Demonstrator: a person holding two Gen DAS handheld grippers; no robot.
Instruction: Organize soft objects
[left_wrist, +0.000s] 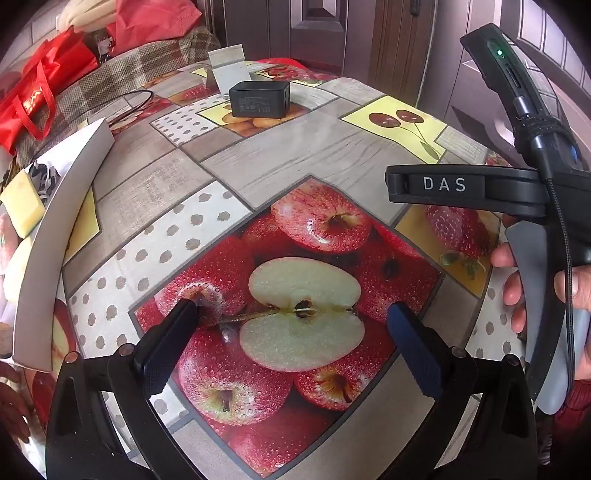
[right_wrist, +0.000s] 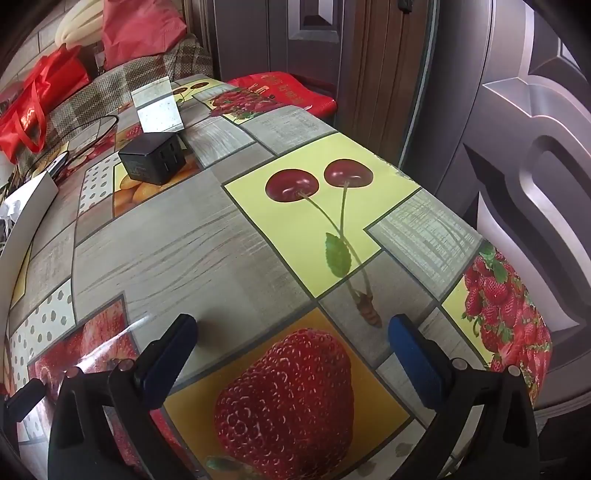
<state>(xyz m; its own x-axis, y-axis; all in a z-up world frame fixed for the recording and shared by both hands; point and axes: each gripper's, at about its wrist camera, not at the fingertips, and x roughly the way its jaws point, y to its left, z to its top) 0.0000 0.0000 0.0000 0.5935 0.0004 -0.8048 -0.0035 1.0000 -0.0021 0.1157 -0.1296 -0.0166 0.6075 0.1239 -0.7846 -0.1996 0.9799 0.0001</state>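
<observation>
both tongs, left (left_wrist: 291, 314) and right (right_wrist: 291, 328), gape wide and empty above the fruit-print desk (left_wrist: 295, 155). one yellow sponge (left_wrist: 22, 206) lies in one white box (left_wrist: 70, 206), far left of them; one black charger (left_wrist: 258, 99) sits beyond.

blk charger (left_wrist: 258, 99), red bags (left_wrist: 33, 99), fruit-print tablecloth (right_wrist: 184, 236)

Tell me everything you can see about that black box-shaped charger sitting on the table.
The black box-shaped charger is a matte plastic block with rounded edges. Faint printed text covers one broad face, clearer in the left wrist view; another face shows several dark ports. It lies flat toward the far side of the fruit-print tablecloth, on a panel of orange fruit, just in front of a small white folded card. No cable can be seen plugged in. Nothing grips it.
</observation>
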